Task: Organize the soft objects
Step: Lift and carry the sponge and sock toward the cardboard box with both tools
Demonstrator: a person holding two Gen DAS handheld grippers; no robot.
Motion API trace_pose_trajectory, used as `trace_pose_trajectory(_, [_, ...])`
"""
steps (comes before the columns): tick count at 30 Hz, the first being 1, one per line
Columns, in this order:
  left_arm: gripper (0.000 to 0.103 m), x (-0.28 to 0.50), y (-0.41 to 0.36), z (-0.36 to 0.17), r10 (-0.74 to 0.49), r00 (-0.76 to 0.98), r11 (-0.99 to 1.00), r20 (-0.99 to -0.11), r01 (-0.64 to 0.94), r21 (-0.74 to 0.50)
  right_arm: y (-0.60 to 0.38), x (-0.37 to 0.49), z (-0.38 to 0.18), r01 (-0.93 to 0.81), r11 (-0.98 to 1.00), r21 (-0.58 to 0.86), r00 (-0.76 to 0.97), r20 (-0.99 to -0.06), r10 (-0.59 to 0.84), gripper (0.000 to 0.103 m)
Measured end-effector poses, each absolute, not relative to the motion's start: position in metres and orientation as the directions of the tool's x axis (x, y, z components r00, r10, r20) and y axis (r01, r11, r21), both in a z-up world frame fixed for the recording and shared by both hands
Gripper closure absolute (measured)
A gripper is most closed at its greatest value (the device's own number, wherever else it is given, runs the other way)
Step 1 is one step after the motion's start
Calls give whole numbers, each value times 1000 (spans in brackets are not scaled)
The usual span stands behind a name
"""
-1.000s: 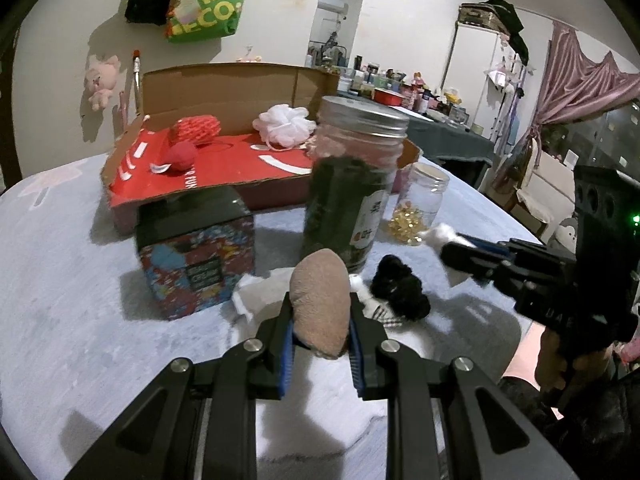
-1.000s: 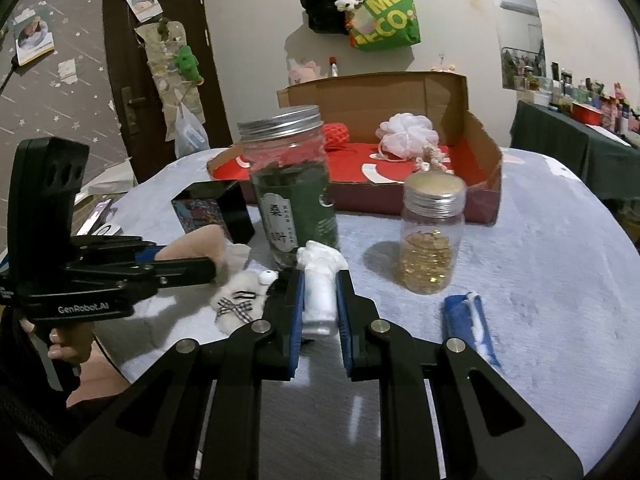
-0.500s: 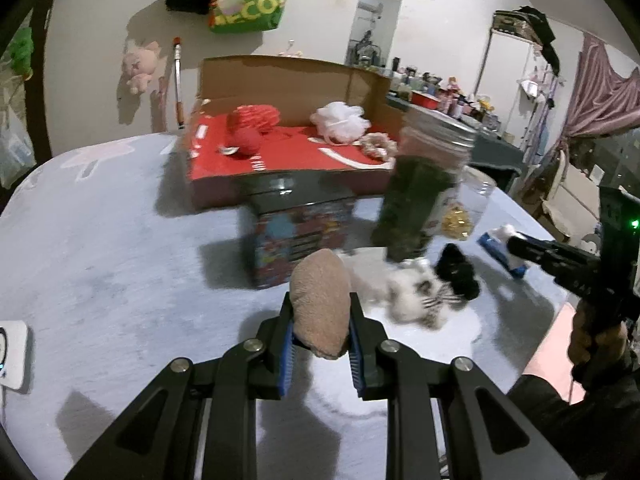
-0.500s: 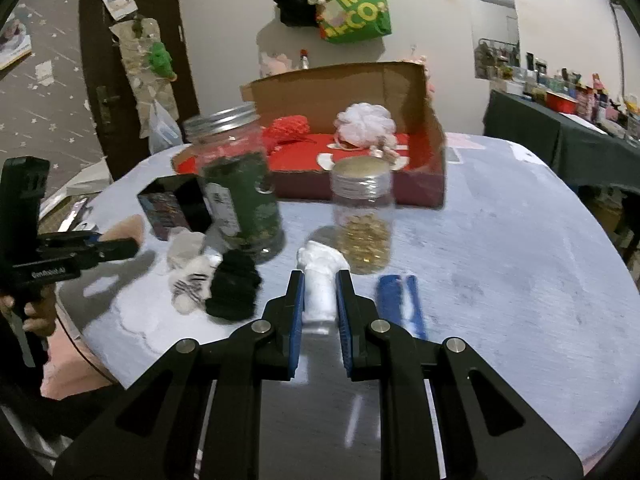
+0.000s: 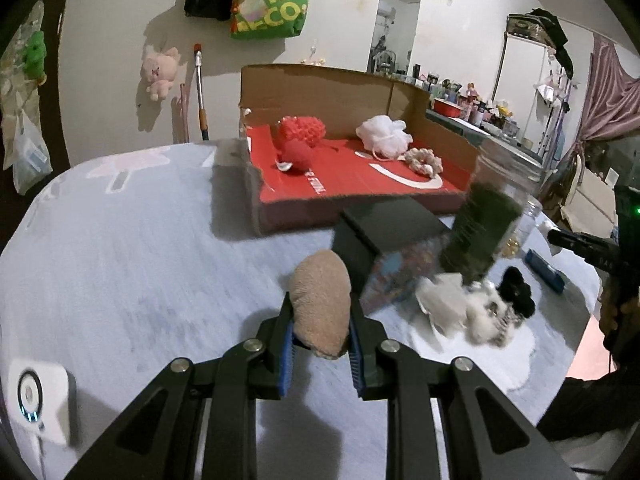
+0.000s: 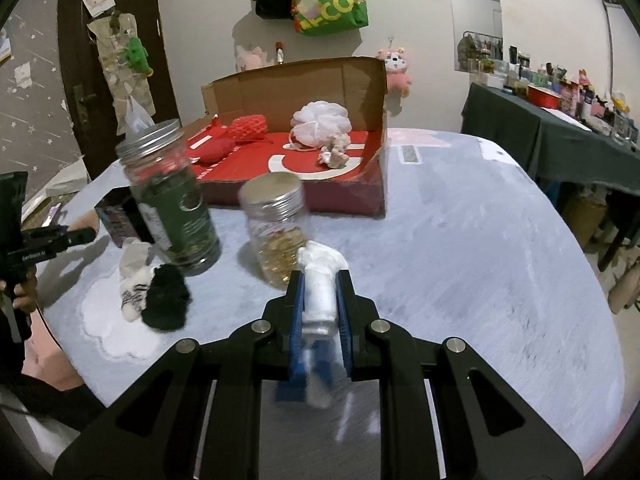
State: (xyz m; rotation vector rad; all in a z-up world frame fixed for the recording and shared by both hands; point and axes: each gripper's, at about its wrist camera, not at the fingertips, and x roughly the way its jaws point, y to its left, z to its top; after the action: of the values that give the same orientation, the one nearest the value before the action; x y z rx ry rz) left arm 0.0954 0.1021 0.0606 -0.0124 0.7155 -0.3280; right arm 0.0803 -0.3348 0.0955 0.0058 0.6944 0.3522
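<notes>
The left gripper [image 5: 320, 334] is clamped on a rounded tan plush pad [image 5: 320, 304] above the grey table [image 5: 120, 248]. The right gripper [image 6: 320, 304] pinches a white soft roll [image 6: 319, 284]; only its view shows the gold-filled glass jar [image 6: 276, 228] whole, near the red-lined cardboard box [image 6: 304, 168].

Glass jar [image 6: 276, 228], matt cardboard box [image 6: 296, 80]

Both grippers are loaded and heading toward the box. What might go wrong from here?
The tall green jar and the small glass jar stand between the right gripper, shut on a white soft item, and the red cardboard box; either could be clipped. The tan pad in the left gripper must clear the dark tin.
</notes>
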Motion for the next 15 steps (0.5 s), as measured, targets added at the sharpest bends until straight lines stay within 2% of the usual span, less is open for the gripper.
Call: trace_pose_trajectory(15, [79, 141, 107, 87, -339, 695, 921, -634, 382, -74, -344, 145, 114, -442, 878, 186, 632, -630, 451, 88])
